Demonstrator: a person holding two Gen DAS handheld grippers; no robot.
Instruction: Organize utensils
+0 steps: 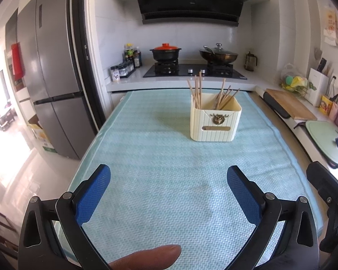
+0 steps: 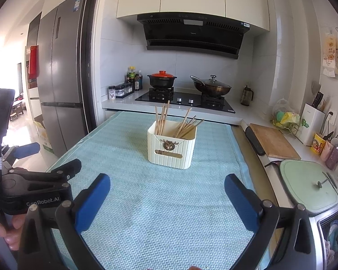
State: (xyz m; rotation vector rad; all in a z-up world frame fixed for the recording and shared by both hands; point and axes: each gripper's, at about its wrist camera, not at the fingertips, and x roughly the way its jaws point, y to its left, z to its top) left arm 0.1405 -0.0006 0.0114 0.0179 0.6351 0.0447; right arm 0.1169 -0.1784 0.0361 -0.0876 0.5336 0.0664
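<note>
On the blue mat (image 1: 169, 157), toward its far side, stands a cream ribbed holder (image 1: 215, 121) with a brass ornament on its front face. Chopsticks (image 1: 198, 92) stand inside it in two bunches: one upright in the left part, the other leaning to the right in the right part.

Left gripper (image 1: 169, 193) hovers over the near end of the mat, its blue pads (image 1: 94, 195) spread wide with nothing between them, well short of the holder. A fingertip (image 1: 151, 256) shows at the bottom edge of that view.

Right gripper (image 2: 167, 196) is likewise spread wide and empty above the near mat (image 2: 160, 202), with the holder (image 2: 171, 148) and chopsticks (image 2: 162, 119) ahead of it. From the right wrist view, the left gripper's black body shows at the left edge.

Behind the mat, a stove (image 1: 193, 69) carries a pot (image 1: 165, 52) with a red lid and a lidded wok (image 1: 218, 55). A wooden board (image 2: 272, 141) lies on the counter to the right, and a fridge (image 1: 49, 78) stands at left.
</note>
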